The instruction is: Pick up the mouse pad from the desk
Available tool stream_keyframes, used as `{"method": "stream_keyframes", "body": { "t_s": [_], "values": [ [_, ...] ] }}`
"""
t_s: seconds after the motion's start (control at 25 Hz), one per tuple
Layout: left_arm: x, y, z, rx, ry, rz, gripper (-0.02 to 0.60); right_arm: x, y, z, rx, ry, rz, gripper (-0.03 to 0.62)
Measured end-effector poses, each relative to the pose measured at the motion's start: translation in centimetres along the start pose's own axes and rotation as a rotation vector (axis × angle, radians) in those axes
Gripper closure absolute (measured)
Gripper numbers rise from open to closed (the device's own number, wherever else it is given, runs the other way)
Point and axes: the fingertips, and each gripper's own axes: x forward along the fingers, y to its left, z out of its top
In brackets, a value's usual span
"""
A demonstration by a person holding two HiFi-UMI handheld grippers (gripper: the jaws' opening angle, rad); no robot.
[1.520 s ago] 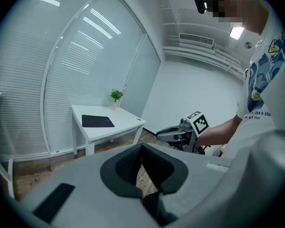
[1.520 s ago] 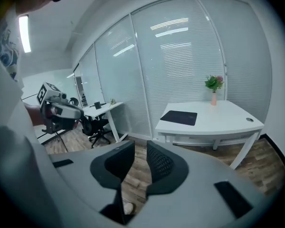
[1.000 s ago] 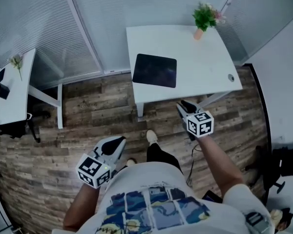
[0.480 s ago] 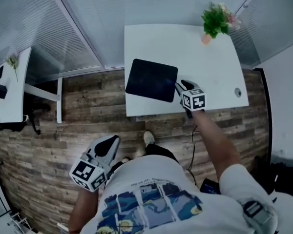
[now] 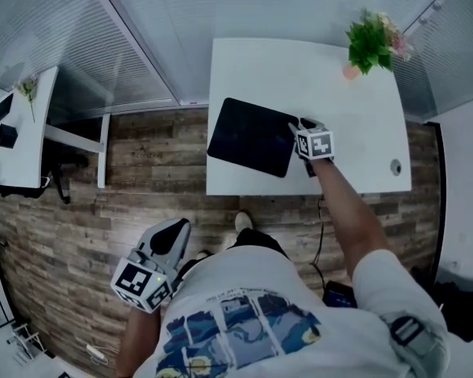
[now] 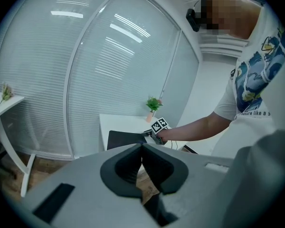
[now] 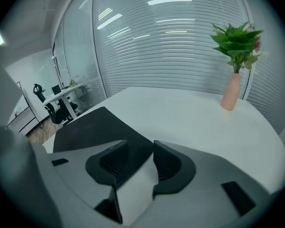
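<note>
My right tongs (image 5: 301,124) just swung to the mouse pad (image 5: 251,136)'s 3 o'clock edge on the desk (image 5: 355,124). The jaws have just been opening wide with nothing gripped yet, so I'd grab next. Left tongs (image 5: 173,233) closed, empty.

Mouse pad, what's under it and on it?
The mouse pad lies flat on the white desk, hiding the surface beneath. Nothing rests on it; the right gripper, jaws just opened wider, straddles its right edge.
</note>
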Motion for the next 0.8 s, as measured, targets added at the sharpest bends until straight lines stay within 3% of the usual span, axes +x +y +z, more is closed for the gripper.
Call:
{"method": "stream_keyframes", "body": {
  "t_s": [0.4, 0.8],
  "values": [
    [0.0, 1.3, -0.3, -0.026, 0.005, 0.028, 0.578, 2.1, -0.4, -0.1, 0.033, 0.047, 0.015, 0.421],
    [-0.7, 1.5, -0.1, -0.018, -0.010, 0.012, 0.578, 1.3, 1.5, 0.5, -0.009, 0.018, -0.011, 0.558]
  ]
}}
